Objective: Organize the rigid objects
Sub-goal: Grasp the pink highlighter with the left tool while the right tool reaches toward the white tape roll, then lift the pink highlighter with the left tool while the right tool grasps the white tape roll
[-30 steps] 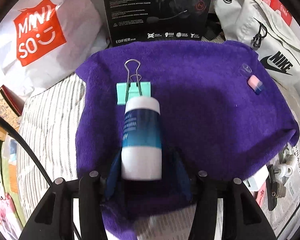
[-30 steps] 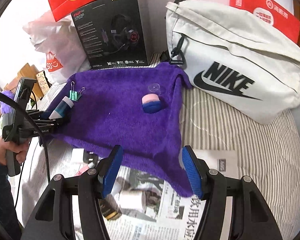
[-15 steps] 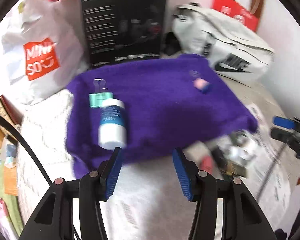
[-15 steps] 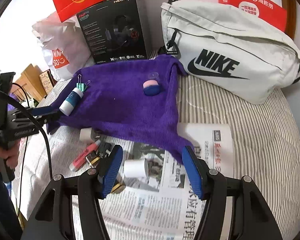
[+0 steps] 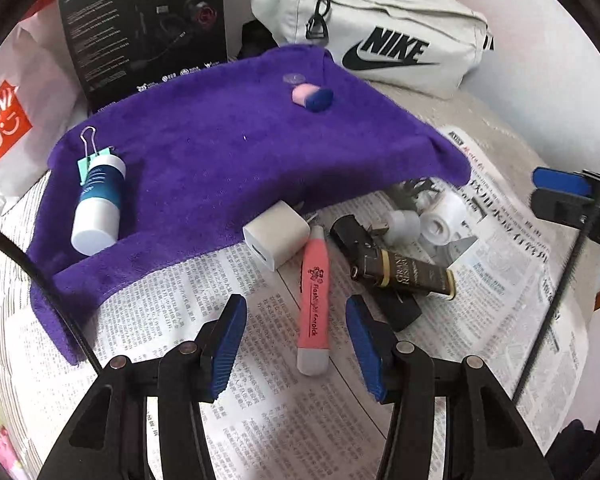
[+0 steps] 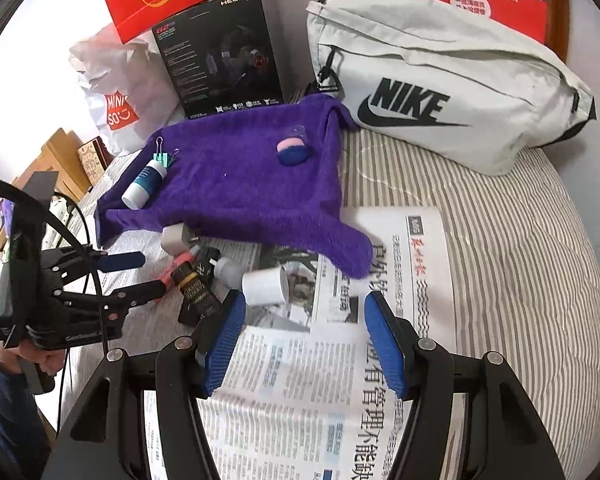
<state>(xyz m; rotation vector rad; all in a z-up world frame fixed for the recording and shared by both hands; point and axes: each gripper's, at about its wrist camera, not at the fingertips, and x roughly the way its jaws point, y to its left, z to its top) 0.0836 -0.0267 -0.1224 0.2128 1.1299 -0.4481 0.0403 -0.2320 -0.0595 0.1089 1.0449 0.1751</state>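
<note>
currently the left gripper [image 5: 296,340] hangs over the newspaper [image 5: 204,280], jaws parted and empty, with the pink flashlight pen [image 5: 314,300] lying between its fingertips' line of sight. white charger cube [image 5: 278,234] sits at the towel's front edge; dark tube [image 5: 404,276] and white caps [image 5: 440,220] crowd just beside the pen. on the purple towel [image 5: 228,152]: blue-white bottle [image 5: 98,204] touching the green binder clip [image 5: 90,160] at the left edge, pink-blue eraser [image 5: 312,96] near the back edge. right gripper [image 6: 304,340] also parted, empty, over newspaper; white roll [image 6: 266,286] near its left finger. nike bag [image 6: 440,92], headset box [image 6: 220,48] behind the towel.
</note>
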